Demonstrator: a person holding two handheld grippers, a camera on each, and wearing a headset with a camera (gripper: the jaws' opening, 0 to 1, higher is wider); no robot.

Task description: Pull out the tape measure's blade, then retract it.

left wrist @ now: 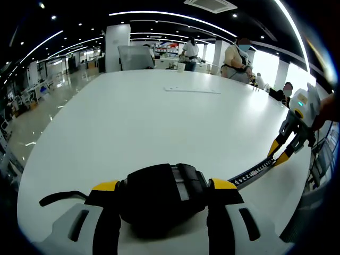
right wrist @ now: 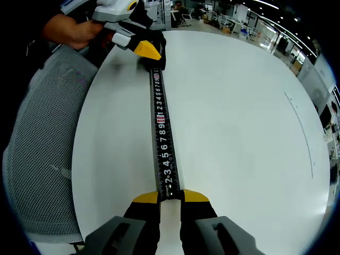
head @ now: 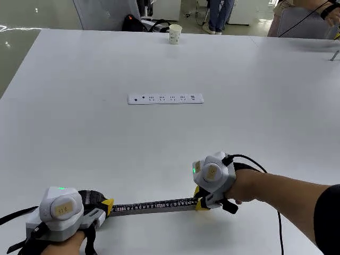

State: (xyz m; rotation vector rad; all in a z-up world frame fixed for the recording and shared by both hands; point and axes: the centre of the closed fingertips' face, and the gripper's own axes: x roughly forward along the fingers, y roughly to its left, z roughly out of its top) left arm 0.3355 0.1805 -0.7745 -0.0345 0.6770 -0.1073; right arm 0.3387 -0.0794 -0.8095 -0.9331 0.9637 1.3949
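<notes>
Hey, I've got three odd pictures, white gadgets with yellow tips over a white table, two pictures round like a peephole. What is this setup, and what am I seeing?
There is no robot: a person holds a two-jaw gripper with yellow tips in each hand. The rectangular picture comes from a camera on the person's head, looking down at the white table. The round pictures come from fisheye cameras riding on the grippers, looking along their jaws. The left gripper is shut around a black tape measure case. The right gripper pinches the end of the dark numbered blade, which stretches along the table between them. Farther back sit a white power strip and a white paper cup.
</notes>
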